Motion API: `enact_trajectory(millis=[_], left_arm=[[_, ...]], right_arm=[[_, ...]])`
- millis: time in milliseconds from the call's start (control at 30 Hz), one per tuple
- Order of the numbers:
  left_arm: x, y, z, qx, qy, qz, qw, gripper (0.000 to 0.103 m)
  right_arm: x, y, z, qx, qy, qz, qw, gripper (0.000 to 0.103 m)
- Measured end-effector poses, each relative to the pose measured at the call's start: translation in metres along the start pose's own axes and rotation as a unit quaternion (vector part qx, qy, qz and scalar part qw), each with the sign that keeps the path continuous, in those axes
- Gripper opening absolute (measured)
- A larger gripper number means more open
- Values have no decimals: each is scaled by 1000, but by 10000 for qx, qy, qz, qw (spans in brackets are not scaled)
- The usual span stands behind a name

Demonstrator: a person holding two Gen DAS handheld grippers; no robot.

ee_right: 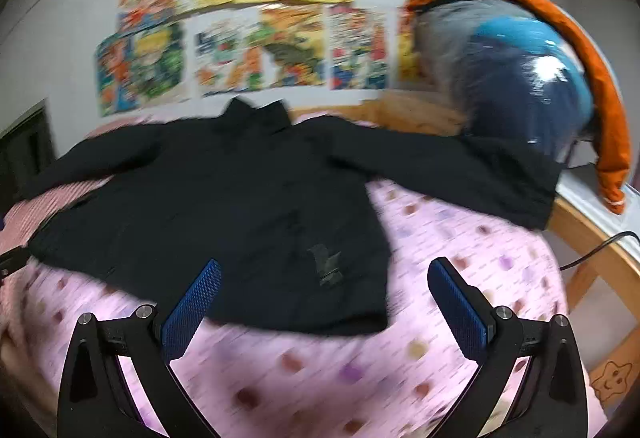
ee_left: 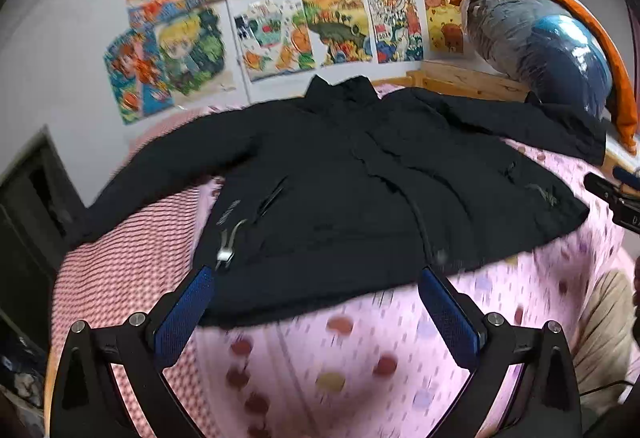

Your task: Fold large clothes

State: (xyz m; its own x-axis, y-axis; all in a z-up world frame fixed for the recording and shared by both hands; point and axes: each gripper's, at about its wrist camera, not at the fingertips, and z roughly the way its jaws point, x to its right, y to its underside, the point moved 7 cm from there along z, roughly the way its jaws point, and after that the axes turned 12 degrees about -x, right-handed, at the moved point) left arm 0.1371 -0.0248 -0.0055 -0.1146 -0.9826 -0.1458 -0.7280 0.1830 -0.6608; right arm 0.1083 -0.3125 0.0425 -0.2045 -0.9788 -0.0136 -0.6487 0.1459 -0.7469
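The black jacket [ee_left: 360,178] lies spread front-up on the bed [ee_left: 360,358], collar toward the far edge, sleeves out sideways. Left gripper [ee_left: 316,274] and right gripper [ee_right: 324,270] hover at its hem, jaws spread, empty (folding seemingly unstarted). Next: pinching a sleeve.

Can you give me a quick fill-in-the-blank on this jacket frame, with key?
1. The jacket spread on the bed is ____ in colour.
2. Both the left gripper and the right gripper have their jaws ____.
3. The bedsheet under the jacket is pink with a pattern of ____.
4. The garment draped over the plastic-wrapped bundle is ____ in colour.

Missing words: black; open; dots; orange
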Motion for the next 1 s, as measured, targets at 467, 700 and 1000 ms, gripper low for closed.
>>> enact_trajectory(millis=[467, 700, 1000], left_arm=[[59, -144, 106, -316, 612, 420, 9967, 103], [112, -214, 187, -717, 889, 546, 9920, 103], [193, -280, 289, -820, 1170, 588, 9880, 103]], right_arm=[[141, -20, 103, 22, -25, 2666, 9638, 102], [178, -31, 155, 152, -318, 3213, 9463, 102], [202, -44, 198, 291, -79, 3692, 9289, 91]])
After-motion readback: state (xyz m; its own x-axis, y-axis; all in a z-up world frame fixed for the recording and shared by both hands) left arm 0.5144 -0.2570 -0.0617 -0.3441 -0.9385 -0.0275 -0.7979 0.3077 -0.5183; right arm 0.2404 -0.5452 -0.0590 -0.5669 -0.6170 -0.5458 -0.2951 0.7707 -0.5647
